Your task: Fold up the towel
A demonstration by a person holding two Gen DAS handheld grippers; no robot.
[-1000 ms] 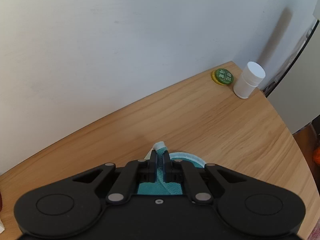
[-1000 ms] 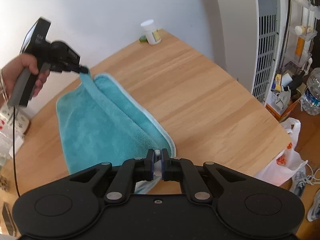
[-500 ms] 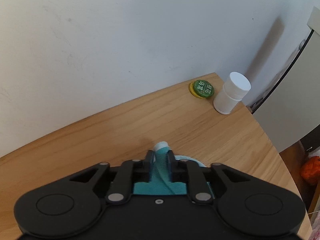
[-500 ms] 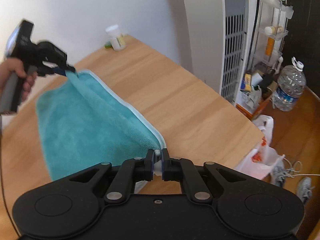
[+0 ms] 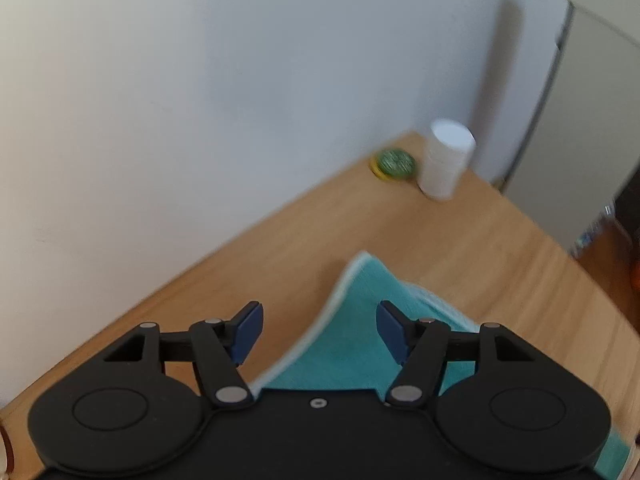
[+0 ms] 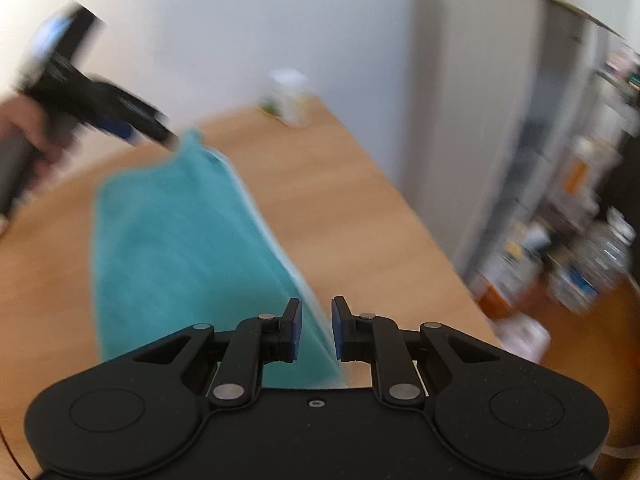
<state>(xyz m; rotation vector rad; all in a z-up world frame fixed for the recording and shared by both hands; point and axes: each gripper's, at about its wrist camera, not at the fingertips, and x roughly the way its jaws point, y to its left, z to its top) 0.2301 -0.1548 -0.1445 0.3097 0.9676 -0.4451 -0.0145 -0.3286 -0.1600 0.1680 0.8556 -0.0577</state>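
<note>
Both claws gape over the towel [image 5: 360, 344] on the tabletop [image 5: 480, 248], left claw [image 5: 318, 330] wide, right claw [image 6: 316, 330] narrowly, holding nothing; the raised, unheld edge could flop back unfolded.

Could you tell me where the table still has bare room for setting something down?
Bare wood lies between the towel and the table's right edge, and between the towel and the wall. The far corner is crowded by the white bottle and green lid. The left tool hangs over the towel's far end.
</note>
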